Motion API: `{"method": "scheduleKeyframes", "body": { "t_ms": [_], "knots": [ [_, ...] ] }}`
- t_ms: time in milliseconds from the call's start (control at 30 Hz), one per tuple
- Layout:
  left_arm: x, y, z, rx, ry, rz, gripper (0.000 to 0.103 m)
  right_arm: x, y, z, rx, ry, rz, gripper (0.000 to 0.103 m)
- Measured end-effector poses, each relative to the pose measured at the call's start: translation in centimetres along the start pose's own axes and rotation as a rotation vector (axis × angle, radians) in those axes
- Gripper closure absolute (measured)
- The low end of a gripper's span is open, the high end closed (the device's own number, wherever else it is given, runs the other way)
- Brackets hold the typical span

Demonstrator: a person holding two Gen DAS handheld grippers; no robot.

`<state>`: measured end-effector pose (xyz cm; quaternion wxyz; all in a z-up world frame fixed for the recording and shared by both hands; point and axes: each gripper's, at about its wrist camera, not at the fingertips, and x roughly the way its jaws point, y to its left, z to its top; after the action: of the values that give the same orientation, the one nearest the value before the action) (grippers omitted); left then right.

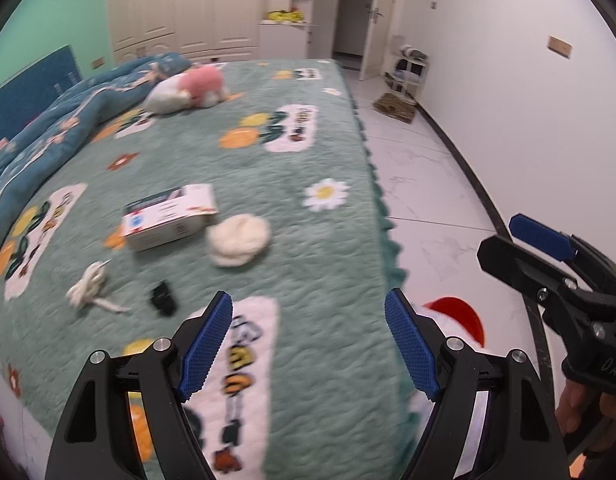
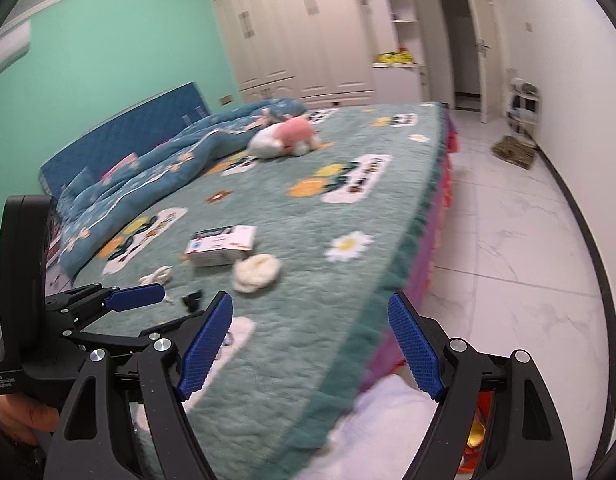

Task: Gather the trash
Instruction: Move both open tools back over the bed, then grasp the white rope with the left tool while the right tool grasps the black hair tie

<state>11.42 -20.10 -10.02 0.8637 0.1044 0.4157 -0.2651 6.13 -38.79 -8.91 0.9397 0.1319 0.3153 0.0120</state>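
Trash is scattered on the green bedspread: a small carton with unreadable print, a white wad at its 4 o'clock, a twisted tissue, a black scrap. Left gripper and right gripper are spread, empty; "DAS" is legible on the right one.

A small white cardboard box with a blue mark on its end lies flat on the green bedspread, its flap open. Just beside it, toward the bed's edge, sits a crumpled white tissue ball. Nearer the camera lie a twisted white paper scrap and, close to it, a small black object, too blurred to identify.
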Motion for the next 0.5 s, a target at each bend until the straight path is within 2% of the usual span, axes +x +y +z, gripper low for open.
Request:
{"method": "scheduleKeyframes", "body": {
  "t_ms": [267,500],
  "knots": [
    [-0.4,5.5,-1.5,-0.092,0.015,0.05,0.024,4.2,5.4,1.0,-0.08,0.052,0.08,0.024],
    [1.1,9.0,-1.9,-0.151,0.049,0.068,0.024,8.1,8.1,1.8,-0.124,0.1,0.117,0.024]
  ]
}}
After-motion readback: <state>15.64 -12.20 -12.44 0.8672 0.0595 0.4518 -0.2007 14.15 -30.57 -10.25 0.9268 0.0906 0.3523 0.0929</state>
